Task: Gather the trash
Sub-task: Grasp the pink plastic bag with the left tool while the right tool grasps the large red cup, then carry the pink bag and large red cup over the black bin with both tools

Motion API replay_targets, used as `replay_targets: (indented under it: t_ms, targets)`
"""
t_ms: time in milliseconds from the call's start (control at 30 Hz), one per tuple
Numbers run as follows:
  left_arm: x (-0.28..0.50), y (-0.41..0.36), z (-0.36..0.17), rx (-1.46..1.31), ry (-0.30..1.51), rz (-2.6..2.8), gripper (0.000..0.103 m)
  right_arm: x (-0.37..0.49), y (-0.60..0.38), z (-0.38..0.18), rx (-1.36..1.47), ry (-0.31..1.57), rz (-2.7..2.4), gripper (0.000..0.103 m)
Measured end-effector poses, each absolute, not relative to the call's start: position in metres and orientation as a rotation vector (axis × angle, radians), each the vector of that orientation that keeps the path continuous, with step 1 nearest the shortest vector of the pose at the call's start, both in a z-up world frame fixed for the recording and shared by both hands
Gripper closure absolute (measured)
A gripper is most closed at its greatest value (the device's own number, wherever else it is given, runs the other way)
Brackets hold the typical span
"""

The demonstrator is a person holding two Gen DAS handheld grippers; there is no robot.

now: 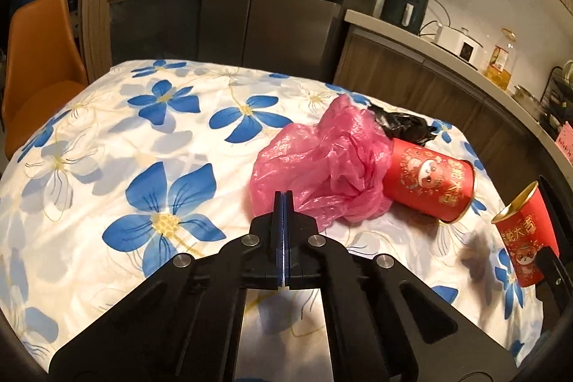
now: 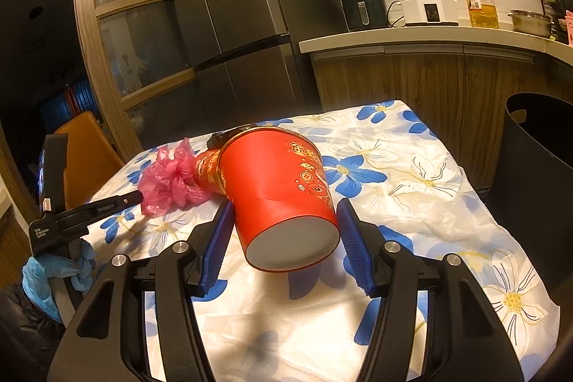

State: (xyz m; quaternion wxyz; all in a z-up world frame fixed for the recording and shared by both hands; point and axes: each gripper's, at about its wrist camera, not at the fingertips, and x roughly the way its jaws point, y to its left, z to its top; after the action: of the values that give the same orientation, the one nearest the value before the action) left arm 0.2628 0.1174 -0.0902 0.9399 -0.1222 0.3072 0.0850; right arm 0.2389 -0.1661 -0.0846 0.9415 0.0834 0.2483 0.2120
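My left gripper (image 1: 283,196) is shut and empty, its tip just short of a crumpled pink plastic bag (image 1: 318,167) on the flowered tablecloth (image 1: 125,149). A red paper cup (image 1: 429,183) lies on its side right of the bag, a black bag (image 1: 404,126) behind them. My right gripper (image 2: 284,206) is shut on a second red paper cup (image 2: 283,196), held tilted above the table with its base toward the camera; this cup also shows at the right edge of the left wrist view (image 1: 524,235). The pink bag (image 2: 168,181) and left gripper (image 2: 136,197) show at left.
A black bin (image 2: 537,174) stands off the table's right side. An orange chair (image 1: 39,59) is at the far left. A fridge (image 2: 236,6) and a counter (image 2: 412,36) with appliances are behind the table.
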Motion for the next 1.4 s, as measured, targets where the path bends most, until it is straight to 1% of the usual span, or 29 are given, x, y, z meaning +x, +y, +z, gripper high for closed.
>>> replay_targets:
  t_ms: [333,500,667,867,900,933,1000,1033,1200,1233,1267,1333,1367,1400]
  targets:
    - [0.213,0.11,-0.063,-0.239,0.52,0.173,0.103,0.23,-0.176,-0.081,0.198,0.489,0.433,0.045]
    - [0.178,0.103,-0.036,-0.247,0.428,0.17,0.103,0.222,-0.182,-0.075,0.203,0.468,0.428,0.045]
    - [0.161,0.09,-0.013,-0.219,0.364,0.144,0.103,0.213,-0.189,-0.066,0.214,0.441,0.421,0.045]
    - [0.155,0.088,-0.019,-0.175,0.369,0.162,0.103,0.201,-0.197,-0.059,0.223,0.419,0.416,0.045]
    - [0.155,0.088,-0.021,-0.168,0.369,0.168,0.092,0.199,-0.198,-0.059,0.223,0.417,0.416,0.045]
    - [0.157,0.09,-0.024,-0.169,0.373,0.168,0.067,0.198,-0.2,-0.058,0.225,0.416,0.415,0.045]
    - [0.161,0.097,-0.031,-0.189,0.37,0.169,0.029,0.197,-0.202,-0.058,0.232,0.417,0.415,0.045]
    - [0.162,0.099,-0.033,-0.198,0.367,0.162,0.029,0.196,-0.202,-0.058,0.236,0.417,0.415,0.045]
    - [0.199,0.105,-0.058,-0.142,0.461,0.204,0.028,0.195,-0.205,-0.056,0.239,0.41,0.409,0.045]
    - [0.205,0.106,-0.063,-0.146,0.484,0.198,0.029,0.195,-0.206,-0.056,0.239,0.408,0.406,0.045]
    - [0.213,0.108,-0.072,-0.153,0.522,0.204,0.032,0.195,-0.206,-0.056,0.239,0.408,0.404,0.045]
    - [0.218,0.11,-0.08,-0.162,0.561,0.195,0.064,0.196,-0.207,-0.057,0.238,0.41,0.397,0.045]
    - [0.218,0.112,-0.083,-0.171,0.573,0.195,0.068,0.196,-0.207,-0.057,0.238,0.411,0.395,0.045]
    - [0.218,0.112,-0.083,-0.175,0.573,0.187,0.078,0.197,-0.208,-0.057,0.237,0.411,0.391,0.045]
